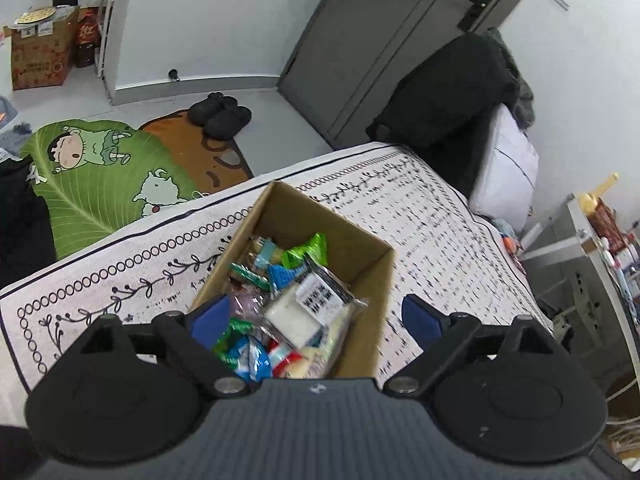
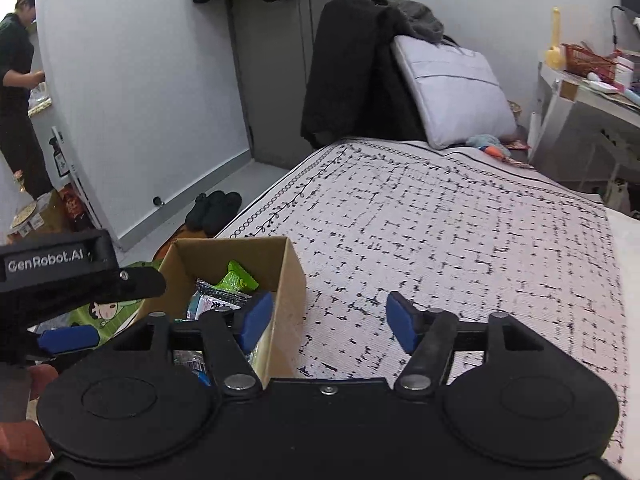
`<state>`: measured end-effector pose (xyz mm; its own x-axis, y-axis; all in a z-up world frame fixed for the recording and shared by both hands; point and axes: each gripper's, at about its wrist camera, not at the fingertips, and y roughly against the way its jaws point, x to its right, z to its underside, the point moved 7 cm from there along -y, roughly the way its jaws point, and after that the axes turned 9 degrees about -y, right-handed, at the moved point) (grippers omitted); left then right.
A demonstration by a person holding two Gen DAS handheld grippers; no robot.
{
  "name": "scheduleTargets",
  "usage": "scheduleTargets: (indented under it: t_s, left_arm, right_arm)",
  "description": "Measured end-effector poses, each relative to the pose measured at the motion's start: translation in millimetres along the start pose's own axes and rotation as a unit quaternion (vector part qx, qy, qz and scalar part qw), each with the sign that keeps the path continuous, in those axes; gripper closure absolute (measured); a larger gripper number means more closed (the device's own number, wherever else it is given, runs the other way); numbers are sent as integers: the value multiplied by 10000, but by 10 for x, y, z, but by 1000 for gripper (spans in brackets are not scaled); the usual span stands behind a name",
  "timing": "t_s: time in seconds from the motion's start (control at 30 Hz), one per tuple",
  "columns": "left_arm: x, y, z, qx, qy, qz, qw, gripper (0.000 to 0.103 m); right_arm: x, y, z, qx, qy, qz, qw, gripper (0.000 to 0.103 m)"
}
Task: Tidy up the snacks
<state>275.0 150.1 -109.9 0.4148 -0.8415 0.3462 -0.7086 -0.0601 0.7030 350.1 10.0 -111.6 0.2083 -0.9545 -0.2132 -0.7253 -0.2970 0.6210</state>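
Both tools wide open, holding nothing: left tool over cardboard box w/ snack packets; right tool straddles its right wall.

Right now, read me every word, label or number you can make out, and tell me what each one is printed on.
"GenRobot.AI": white lettering on the left gripper, on its black body.
White label on a snack packet in the cardboard box: too blurred to read.
Red printing on the floor carton: too small to read.

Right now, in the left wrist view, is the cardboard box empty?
No, the cardboard box on the patterned cover holds many wrapped snacks, among them a green packet.
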Motion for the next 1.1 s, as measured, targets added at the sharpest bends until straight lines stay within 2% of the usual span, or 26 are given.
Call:
scheduleTargets:
  t_s: [0.2, 0.57, 0.7, 0.93, 1.1]
  left_arm:
    - [150, 236, 133, -95, -309, 82, 9994, 11]
    - [346, 727, 268, 60, -931, 114, 9956, 10]
    - [390, 858, 363, 71, -1083, 134, 9940, 10]
    - [427, 1109, 481, 160, -1399, 113, 9900, 9]
    - [432, 1284, 568, 263, -1667, 91, 9856, 3]
  right_arm:
    - [92, 322, -33, 136, -45, 24, 9999, 27]
    - [326, 833, 74, 293, -215, 189, 9992, 21]
    - [379, 1003, 158, 318, -244, 254, 9989, 13]
    - [438, 1276, 289, 402, -212, 360, 9983, 6]
    - [499, 1432, 359, 434, -236, 398, 9980, 2]
